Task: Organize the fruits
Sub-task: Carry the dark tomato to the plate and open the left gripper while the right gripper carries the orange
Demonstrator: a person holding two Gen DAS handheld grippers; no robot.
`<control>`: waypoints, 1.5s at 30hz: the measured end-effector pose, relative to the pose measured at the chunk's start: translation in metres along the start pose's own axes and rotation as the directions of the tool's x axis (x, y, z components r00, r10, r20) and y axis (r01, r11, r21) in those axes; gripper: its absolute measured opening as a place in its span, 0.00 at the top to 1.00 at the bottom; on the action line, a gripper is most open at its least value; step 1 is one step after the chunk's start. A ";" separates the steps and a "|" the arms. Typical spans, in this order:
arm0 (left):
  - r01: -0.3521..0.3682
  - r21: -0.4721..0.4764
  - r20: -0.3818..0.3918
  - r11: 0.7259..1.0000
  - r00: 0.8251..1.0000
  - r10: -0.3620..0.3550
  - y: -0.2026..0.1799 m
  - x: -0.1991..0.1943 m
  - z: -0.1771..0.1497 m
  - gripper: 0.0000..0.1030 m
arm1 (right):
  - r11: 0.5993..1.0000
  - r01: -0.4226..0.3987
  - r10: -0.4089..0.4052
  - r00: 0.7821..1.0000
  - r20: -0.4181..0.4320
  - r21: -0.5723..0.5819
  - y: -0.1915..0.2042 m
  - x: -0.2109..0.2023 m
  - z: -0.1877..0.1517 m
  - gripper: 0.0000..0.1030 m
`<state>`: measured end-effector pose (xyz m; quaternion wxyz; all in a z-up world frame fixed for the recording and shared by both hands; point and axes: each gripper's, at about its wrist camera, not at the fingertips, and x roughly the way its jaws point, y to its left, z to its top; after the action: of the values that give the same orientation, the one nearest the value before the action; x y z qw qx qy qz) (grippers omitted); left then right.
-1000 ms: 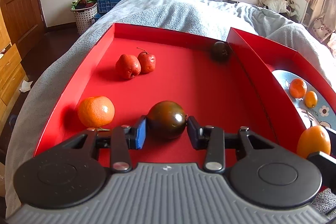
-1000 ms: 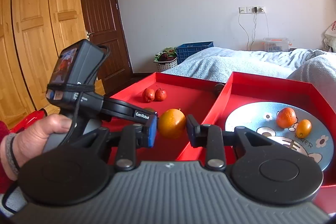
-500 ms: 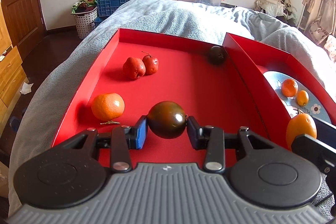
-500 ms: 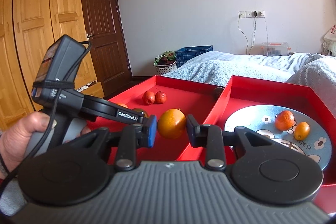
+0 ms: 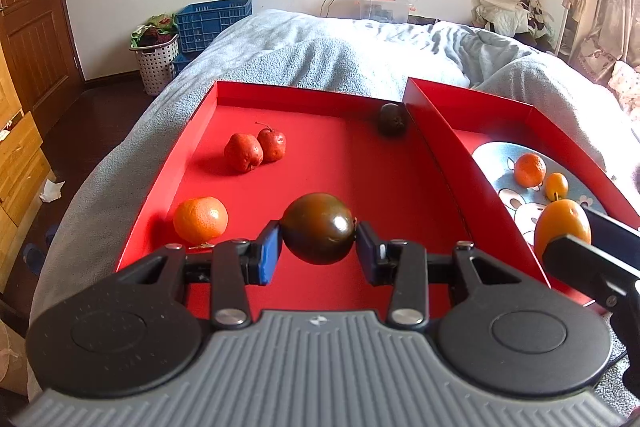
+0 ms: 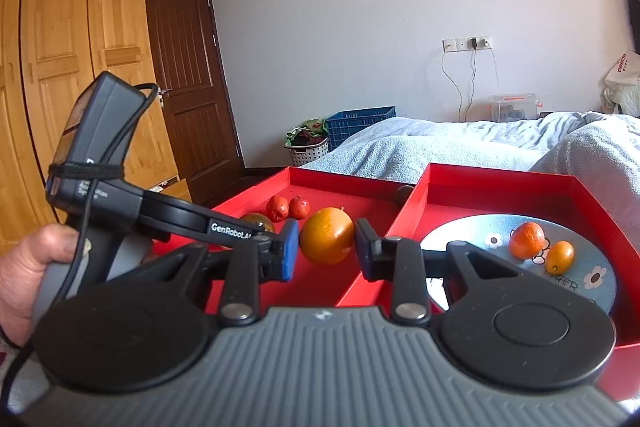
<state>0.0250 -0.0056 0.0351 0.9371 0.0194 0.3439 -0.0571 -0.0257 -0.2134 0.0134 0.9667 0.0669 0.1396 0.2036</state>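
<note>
My left gripper (image 5: 318, 249) is shut on a dark brown-green tomato (image 5: 319, 228) and holds it above the left red tray (image 5: 344, 163). My right gripper (image 6: 327, 249) is shut on an orange fruit (image 6: 327, 241), held over the wall between the trays; it also shows in the left wrist view (image 5: 562, 227). In the left tray lie a mandarin (image 5: 200, 220), two red fruits (image 5: 255, 151) and a second dark tomato (image 5: 393, 120). The right red tray (image 6: 496, 195) holds a blue plate (image 6: 472, 239) with a mandarin (image 6: 526, 240) and a small kumquat (image 6: 559, 255).
Both trays lie on a bed with a grey blanket (image 5: 320, 55). A white laundry basket (image 5: 154, 57) and a blue crate (image 5: 214, 23) stand by the far wall. A wooden wardrobe (image 6: 60, 87) and a dark door (image 6: 184, 75) are on the left.
Both grippers have risen and drawn back a little with their fruits, so the trays look farther away. The right gripper has shifted slightly toward the plate tray.
</note>
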 end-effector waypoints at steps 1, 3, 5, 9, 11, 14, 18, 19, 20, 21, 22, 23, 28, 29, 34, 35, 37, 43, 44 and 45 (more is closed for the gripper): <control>0.002 0.003 0.003 1.000 1.000 -0.002 -0.001 -0.002 0.000 0.55 | 1.000 0.001 -0.001 1.000 0.004 0.001 0.000 -0.002 -0.001 0.67; 0.005 0.009 0.007 1.000 1.000 -0.005 -0.004 -0.004 0.001 0.55 | 1.000 0.004 -0.004 1.000 0.013 0.006 -0.002 -0.004 0.000 0.67; 0.010 0.015 0.011 1.000 1.000 -0.010 -0.007 -0.006 0.002 0.55 | 1.000 0.007 -0.008 1.000 0.020 0.013 -0.003 -0.006 0.001 0.67; 0.018 0.023 0.016 1.000 1.000 -0.018 -0.013 -0.009 0.004 0.55 | 1.000 0.016 -0.016 0.999 0.030 0.025 -0.006 -0.009 0.001 0.67; 0.021 0.028 0.018 0.999 1.000 -0.021 -0.015 -0.011 0.004 0.55 | 0.999 0.019 -0.020 0.999 0.035 0.030 -0.007 -0.010 0.001 0.67; 0.028 0.037 0.024 0.999 0.999 -0.029 -0.020 -0.013 0.007 0.55 | 0.999 0.029 -0.031 0.999 0.045 0.035 -0.010 -0.013 0.002 0.67; 0.042 0.053 0.037 0.998 0.998 -0.044 -0.029 -0.016 0.013 0.55 | 0.996 0.065 -0.069 0.996 0.063 0.057 -0.018 -0.018 0.004 0.67; 0.047 0.058 0.040 0.997 0.998 -0.049 -0.032 -0.017 0.015 0.55 | 0.995 0.081 -0.085 0.994 0.063 0.059 -0.020 -0.019 0.005 0.67; 0.051 0.062 0.043 0.997 0.998 -0.053 -0.035 -0.018 0.016 0.55 | 0.993 0.098 -0.102 0.993 0.064 0.061 -0.023 -0.020 0.005 0.67; 0.056 0.067 0.044 0.996 0.997 -0.059 -0.038 -0.018 0.018 0.55 | 0.991 0.120 -0.124 0.990 0.064 0.065 -0.027 -0.022 0.005 0.67; 0.063 0.073 0.046 0.995 0.997 -0.067 -0.043 -0.019 0.020 0.55 | 0.988 0.137 -0.142 0.988 0.065 0.071 -0.031 -0.023 0.005 0.67; 0.070 0.078 0.048 0.995 0.996 -0.073 -0.046 -0.019 0.022 0.55 | 0.985 0.154 -0.159 0.985 0.064 0.079 -0.035 -0.024 0.005 0.67; 0.104 0.101 0.049 0.989 0.993 -0.109 -0.066 -0.017 0.028 0.55 | 0.963 0.244 -0.251 0.967 0.047 0.119 -0.056 -0.028 0.002 0.67; 0.109 0.105 0.045 0.988 0.992 -0.114 -0.070 -0.016 0.029 0.55 | 0.957 0.262 -0.269 0.962 0.043 0.126 -0.059 -0.029 0.001 0.67; 0.161 0.135 0.041 0.978 0.985 -0.167 -0.097 -0.010 0.037 0.55 | 0.924 0.344 -0.350 0.937 0.010 0.168 -0.076 -0.029 -0.003 0.67; 0.168 0.141 0.039 0.976 0.984 -0.175 -0.103 -0.008 0.038 0.55 | 0.917 0.356 -0.363 0.932 0.003 0.177 -0.078 -0.028 -0.004 0.67; 0.191 0.153 0.028 0.970 0.980 -0.197 -0.116 -0.004 0.037 0.55 | 0.907 0.375 -0.382 0.924 -0.002 0.191 -0.083 -0.028 -0.007 0.67; 0.239 0.198 -0.031 0.950 0.971 -0.238 -0.147 0.011 0.022 0.55 | 0.882 0.401 -0.426 0.903 0.054 0.247 -0.090 -0.035 -0.011 0.67; 0.246 0.199 -0.044 0.949 0.969 -0.242 -0.150 0.015 0.019 0.55 | 0.877 0.406 -0.436 0.898 0.067 0.258 -0.092 -0.038 -0.012 0.67; 0.251 0.198 -0.056 0.948 0.968 -0.245 -0.153 0.018 0.017 0.55 | 0.872 0.410 -0.444 0.893 0.079 0.269 -0.093 -0.040 -0.013 0.67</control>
<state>0.0314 -0.1604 0.0367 0.9101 0.0726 0.3504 -0.2089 -0.0301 -0.3137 -0.0062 0.9792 0.1671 0.1079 -0.0391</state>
